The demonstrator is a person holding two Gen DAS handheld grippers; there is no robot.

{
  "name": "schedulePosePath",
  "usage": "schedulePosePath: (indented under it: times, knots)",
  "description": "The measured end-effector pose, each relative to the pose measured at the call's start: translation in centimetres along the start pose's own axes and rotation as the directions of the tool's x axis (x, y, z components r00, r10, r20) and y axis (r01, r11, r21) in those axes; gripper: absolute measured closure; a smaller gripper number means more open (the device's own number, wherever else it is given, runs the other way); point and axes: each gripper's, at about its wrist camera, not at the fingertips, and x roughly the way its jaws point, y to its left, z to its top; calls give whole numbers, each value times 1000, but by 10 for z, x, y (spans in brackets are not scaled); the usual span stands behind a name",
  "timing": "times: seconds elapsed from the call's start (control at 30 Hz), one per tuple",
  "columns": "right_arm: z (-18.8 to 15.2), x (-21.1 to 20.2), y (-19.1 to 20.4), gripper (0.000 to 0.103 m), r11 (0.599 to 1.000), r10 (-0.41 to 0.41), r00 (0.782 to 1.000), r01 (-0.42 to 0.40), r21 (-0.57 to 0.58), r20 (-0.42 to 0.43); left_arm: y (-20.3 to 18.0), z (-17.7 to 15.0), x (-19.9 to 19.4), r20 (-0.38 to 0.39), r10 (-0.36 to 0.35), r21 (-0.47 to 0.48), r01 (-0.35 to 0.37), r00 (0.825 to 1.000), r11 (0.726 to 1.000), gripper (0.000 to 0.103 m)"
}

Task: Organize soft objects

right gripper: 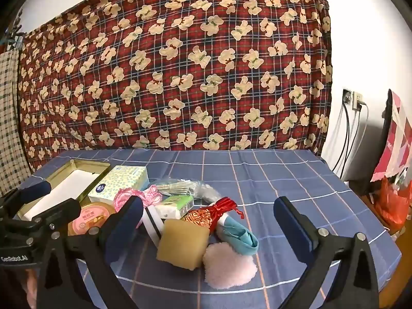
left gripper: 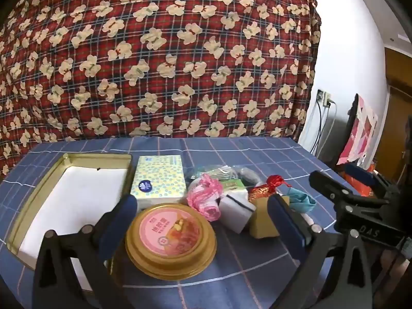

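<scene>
A pile of soft things lies on the blue checked table: a yellow sponge (right gripper: 183, 243), a pink fluffy puff (right gripper: 229, 265), a teal cloth (right gripper: 238, 234), a red-gold pouch (right gripper: 206, 213), a white sponge with a dark stripe (right gripper: 152, 222), a pink net (left gripper: 204, 195) and a tissue pack (left gripper: 159, 179). A gold tin with a white inside (left gripper: 69, 193) stands at the left. My left gripper (left gripper: 200, 221) is open above a round gold-rimmed tub (left gripper: 171, 239). My right gripper (right gripper: 208, 228) is open, hovering around the yellow sponge.
A red plaid cloth with bear prints (right gripper: 180, 64) hangs behind the table. A clear bag of sticks (right gripper: 180, 188) and a green pack (right gripper: 177, 203) lie in the pile. Wall sockets with cables (right gripper: 352, 100) and red bags (right gripper: 391, 203) are to the right, off the table.
</scene>
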Motion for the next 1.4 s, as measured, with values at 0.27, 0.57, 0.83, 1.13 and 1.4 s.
schedulePosePath:
  times: [0.27,0.57,0.83,1.13,1.4]
  knots:
    - [-3,-1,-3,1,1000,1,1000,-1,5,-5,-2,1,4,12,48,-6,-48,999,999,0]
    - [-5,2,-6,1,1000,3,1000,-3,18,-17,-7,0,1,10,2,-11,-2,1000,1000,1]
    - [-13,8,-6,1,1000,8,1000,-7,23,-22,-10,-8,-1,13,3,-13,-3,1000,1000,0]
    - [-15,7,-8,1,1000,13,1000,-12,29,-29,-5,-8,2,10,2,-11,-2,1000,1000,0]
    - [-16,7,-10,1,999,16,999,-14,35,-32,-7,-10,2,10,2,-11,-2,1000,1000,0]
